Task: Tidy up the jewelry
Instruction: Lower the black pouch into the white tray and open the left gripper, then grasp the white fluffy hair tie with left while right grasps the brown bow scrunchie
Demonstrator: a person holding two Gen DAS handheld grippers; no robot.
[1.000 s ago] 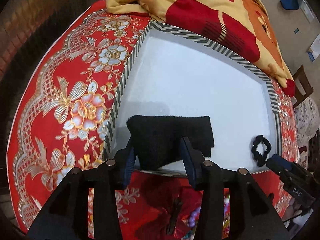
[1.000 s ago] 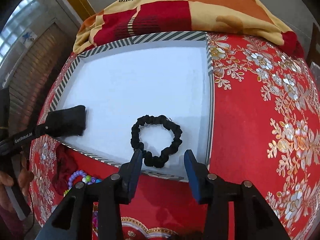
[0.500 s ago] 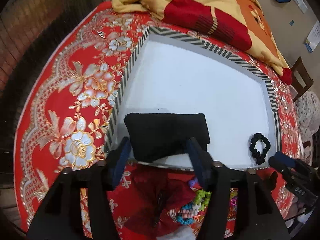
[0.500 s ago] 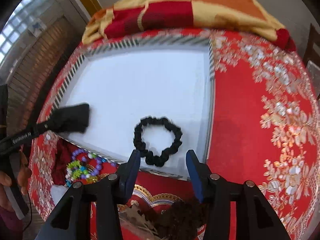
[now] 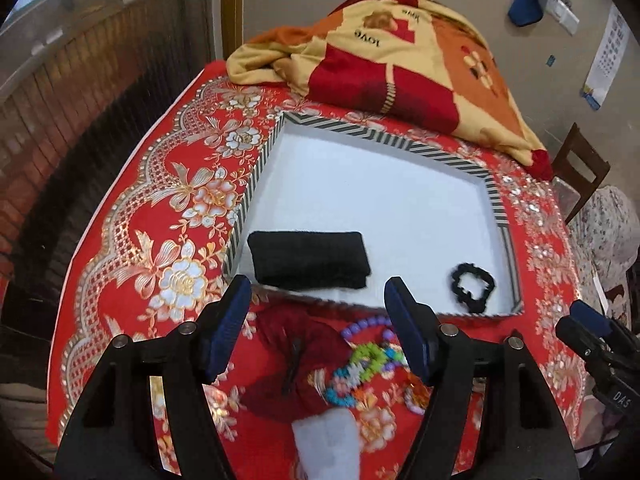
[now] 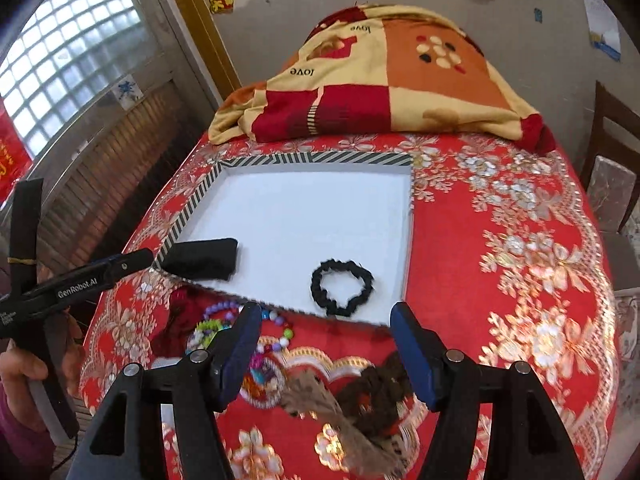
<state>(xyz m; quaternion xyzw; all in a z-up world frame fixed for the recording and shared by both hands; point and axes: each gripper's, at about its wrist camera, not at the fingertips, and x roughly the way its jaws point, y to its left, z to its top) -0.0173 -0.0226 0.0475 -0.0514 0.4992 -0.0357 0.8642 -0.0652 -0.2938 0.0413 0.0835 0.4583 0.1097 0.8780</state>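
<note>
A striped-rim tray (image 5: 384, 136) with a white floor holds a folded black band (image 5: 308, 260) at its near left and a black scrunchie (image 5: 473, 288) at its near right. My left gripper (image 5: 318, 284) hangs above the tray's near edge, its jaws opening, with nothing between them. My right gripper (image 6: 326, 309) hovers just short of the black scrunchie (image 6: 342, 288), jaws also opening and empty. Bright beaded bracelets (image 5: 368, 356) and a dark red fabric piece (image 5: 296, 364) lie on the red cloth in front of the tray. The black band (image 6: 202, 258) rests apart from both grippers.
A patterned blanket (image 5: 400, 64) is heaped behind the tray. A brown scrunchie (image 6: 380, 392) and a brown feathery piece (image 6: 320, 400) lie under my right gripper, and a white object (image 5: 332, 440) under my left. A hand (image 6: 24, 368) holds the left gripper (image 6: 120, 266). A chair (image 6: 612, 168) stands at the right.
Both grippers rose and drew back from the tray and their jaws widened. The left let go of the black band, which stays in the tray. The bracelets came into view.
</note>
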